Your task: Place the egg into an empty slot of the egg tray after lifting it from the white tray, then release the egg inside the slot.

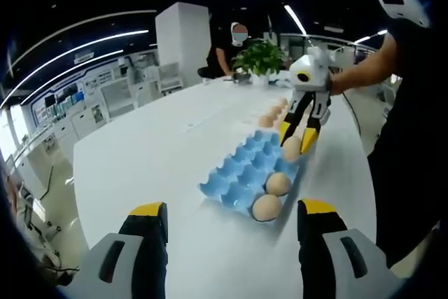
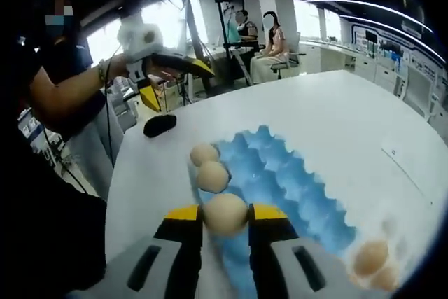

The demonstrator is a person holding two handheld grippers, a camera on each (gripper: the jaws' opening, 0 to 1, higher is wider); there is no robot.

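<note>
A blue egg tray (image 1: 245, 170) (image 2: 280, 187) lies on the white table, with two eggs (image 1: 272, 195) (image 2: 208, 166) in slots at one end. My right gripper (image 2: 225, 216) (image 1: 294, 141) is shut on a third egg (image 2: 225, 213) (image 1: 292, 148), held just over the tray's edge row beside those two. My left gripper (image 1: 227, 218) hovers open with nothing between its fingers, near the table's front edge short of the tray; it also appears raised at the far side (image 2: 164, 75). More eggs (image 1: 273, 113) (image 2: 372, 264) lie beyond the blue tray.
A potted plant (image 1: 260, 57) stands at the table's far end, with seated people behind. A dark object (image 2: 160, 124) lies on the table near the edge. A person (image 1: 409, 103) holding the grippers stands alongside the table.
</note>
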